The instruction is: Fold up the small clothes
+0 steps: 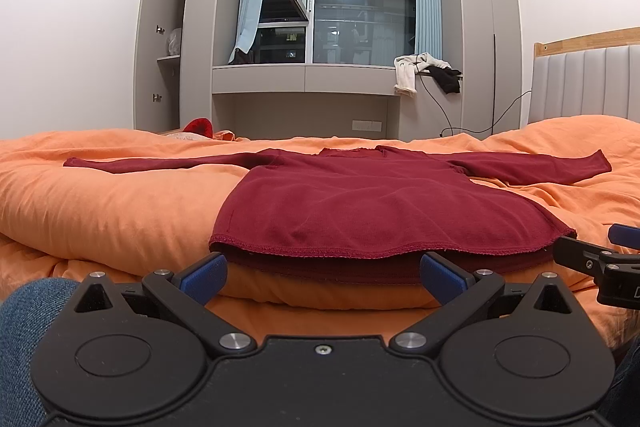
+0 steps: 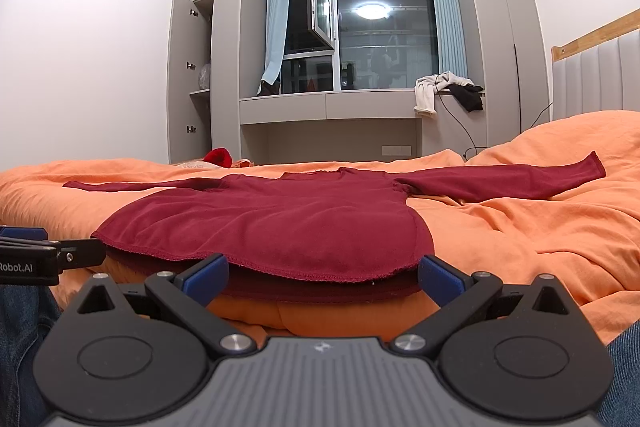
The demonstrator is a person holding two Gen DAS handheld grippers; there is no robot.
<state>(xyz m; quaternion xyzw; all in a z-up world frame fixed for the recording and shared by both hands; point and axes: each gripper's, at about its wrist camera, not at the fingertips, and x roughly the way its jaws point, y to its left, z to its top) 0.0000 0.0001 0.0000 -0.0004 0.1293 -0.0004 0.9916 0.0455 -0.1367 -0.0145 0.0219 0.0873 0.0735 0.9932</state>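
A dark red long-sleeved top (image 1: 344, 203) (image 2: 280, 223) lies flat on the orange duvet (image 1: 112, 203) (image 2: 520, 239), both sleeves spread out sideways and the hem toward me. My left gripper (image 1: 322, 275) stands open just short of the hem, its blue pads (image 1: 204, 277) either side of the hem's left part, nothing between them. My right gripper (image 2: 324, 277) is open too, at the hem's right part. Each gripper shows at the edge of the other's view: the right one (image 1: 600, 259), the left one (image 2: 44, 259).
A padded headboard (image 1: 588, 83) stands at the right. Beyond the bed are grey wardrobes, one door open (image 1: 154, 43), and a window ledge with draped clothes (image 1: 424, 71) and a trailing cable. A red item (image 1: 198, 127) lies at the bed's far edge. Denim-clad legs (image 1: 24, 323) sit beside the grippers.
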